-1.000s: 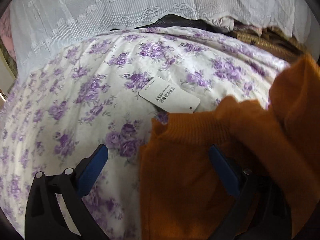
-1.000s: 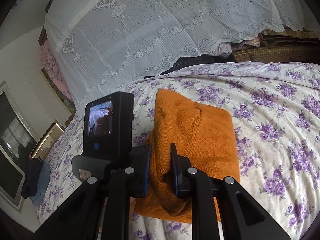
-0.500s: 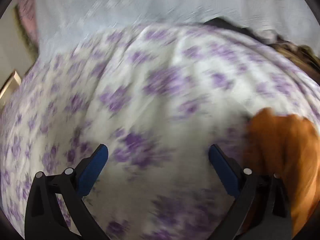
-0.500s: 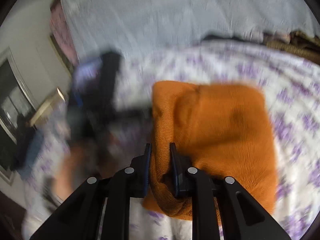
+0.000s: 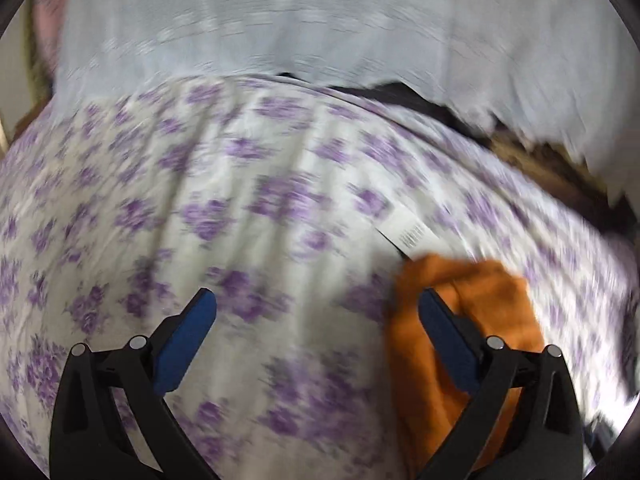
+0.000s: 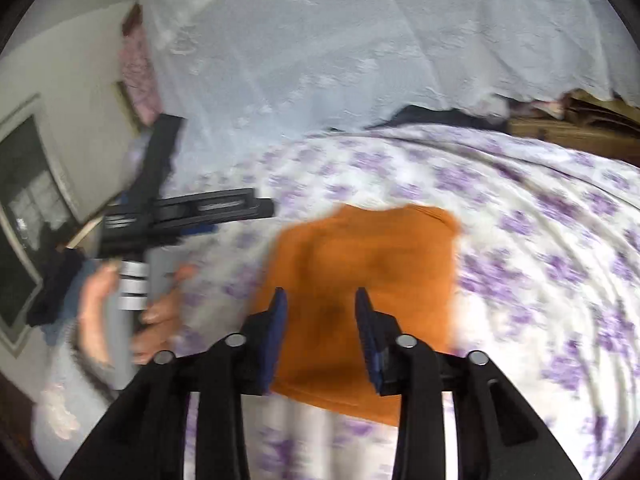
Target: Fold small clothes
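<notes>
A small orange knitted garment (image 6: 372,292) lies folded flat on the purple-flowered bedsheet (image 6: 540,216). My right gripper (image 6: 320,300) hovers over its near edge with jaws opening; the cloth lies beneath them and the pads do not press on it. In the left wrist view the same orange garment (image 5: 492,312) sits at the lower right, partly behind my right-hand finger, with its white paper tag (image 5: 408,232) sticking out beyond it. My left gripper (image 5: 316,308) stands wide open over bare sheet, nothing between its fingers. In the right wrist view the left gripper's body shows at the left, held by a hand (image 6: 160,312).
A white lace cover (image 6: 360,48) drapes over the bed's far end. Dark clothes (image 6: 436,114) and woven brown items (image 6: 572,132) sit at the back right. A wall and a dark window (image 6: 28,200) are on the left.
My right gripper has let go of the orange garment, which now lies flat. My left gripper swung left and away from the garment, staying open.
</notes>
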Available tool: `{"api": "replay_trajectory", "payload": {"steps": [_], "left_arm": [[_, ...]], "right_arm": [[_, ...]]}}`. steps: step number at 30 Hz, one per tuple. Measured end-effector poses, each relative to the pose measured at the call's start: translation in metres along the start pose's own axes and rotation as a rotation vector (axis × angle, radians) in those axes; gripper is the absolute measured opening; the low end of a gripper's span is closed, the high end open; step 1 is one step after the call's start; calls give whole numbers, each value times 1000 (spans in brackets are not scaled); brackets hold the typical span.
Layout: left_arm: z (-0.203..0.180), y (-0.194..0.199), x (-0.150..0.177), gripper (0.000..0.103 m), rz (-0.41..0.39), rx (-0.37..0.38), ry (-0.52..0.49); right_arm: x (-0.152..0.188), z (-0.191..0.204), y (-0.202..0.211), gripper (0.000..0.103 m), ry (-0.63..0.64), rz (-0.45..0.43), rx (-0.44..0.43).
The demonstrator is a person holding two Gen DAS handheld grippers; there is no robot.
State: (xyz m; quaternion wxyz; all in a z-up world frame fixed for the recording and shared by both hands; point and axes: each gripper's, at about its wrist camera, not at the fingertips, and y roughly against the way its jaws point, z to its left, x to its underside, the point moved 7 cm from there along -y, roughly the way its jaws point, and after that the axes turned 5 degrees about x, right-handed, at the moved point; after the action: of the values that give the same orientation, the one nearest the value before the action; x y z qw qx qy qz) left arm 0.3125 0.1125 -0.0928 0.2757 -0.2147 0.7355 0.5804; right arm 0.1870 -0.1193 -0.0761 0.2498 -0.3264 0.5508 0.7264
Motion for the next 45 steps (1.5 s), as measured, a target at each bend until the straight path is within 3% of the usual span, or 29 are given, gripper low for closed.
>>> {"api": "replay_trajectory", "payload": {"steps": [2, 4, 5, 7, 9, 12, 16, 19, 21, 22, 23, 30, 35, 39, 42, 45], "left_arm": [[-23, -12, 18, 99, 48, -28, -105], [-37, -32, 45, 99, 114, -123, -214], [-38, -37, 57, 99, 90, -179, -238], [-38, -26, 58, 99, 53, -200, -224], [-34, -4, 59, 99, 48, -143, -168], [-31, 19, 75, 99, 53, 21, -103], [-34, -3, 99, 99, 131, 45, -105], [-34, -4, 96, 99, 130, 59, -75], [-30, 4, 93, 99, 123, 119, -5], [-31, 7, 92, 99, 125, 166, 23], [-33, 9, 89, 99, 134, 235, 57], [-50, -9, 79, 99, 199, 348, 80], [-76, -30, 73, 98, 242, 482, 63], [-91, -49, 76, 99, 244, 436, 0], [-93, -50, 75, 99, 229, 451, 1], [-95, -44, 77, 85, 208, 460, -27]], "right_arm": [[24, -15, -22, 22, 2, 103, 14], [33, -24, -30, 21, -32, 101, -47], [31, -26, -29, 19, -52, 109, -63], [25, -28, -22, 18, -77, 114, -77], [17, -31, -9, 20, -116, 80, -94], [3, -38, 1, 23, -138, 39, -103], [14, -53, -38, 24, -158, 126, -80], [13, -57, -31, 21, -168, 111, -83], [5, -59, -18, 38, -214, 81, -114], [-1, -63, -10, 63, -237, 56, -123], [-5, -68, -6, 71, -249, 33, -119], [-6, -89, -39, 71, -280, 147, -108], [4, -77, -78, 73, -352, 231, -240], [6, -77, -88, 70, -337, 194, -258], [7, -75, -83, 59, -330, 167, -265], [8, -70, -77, 50, -305, 132, -253]]}}
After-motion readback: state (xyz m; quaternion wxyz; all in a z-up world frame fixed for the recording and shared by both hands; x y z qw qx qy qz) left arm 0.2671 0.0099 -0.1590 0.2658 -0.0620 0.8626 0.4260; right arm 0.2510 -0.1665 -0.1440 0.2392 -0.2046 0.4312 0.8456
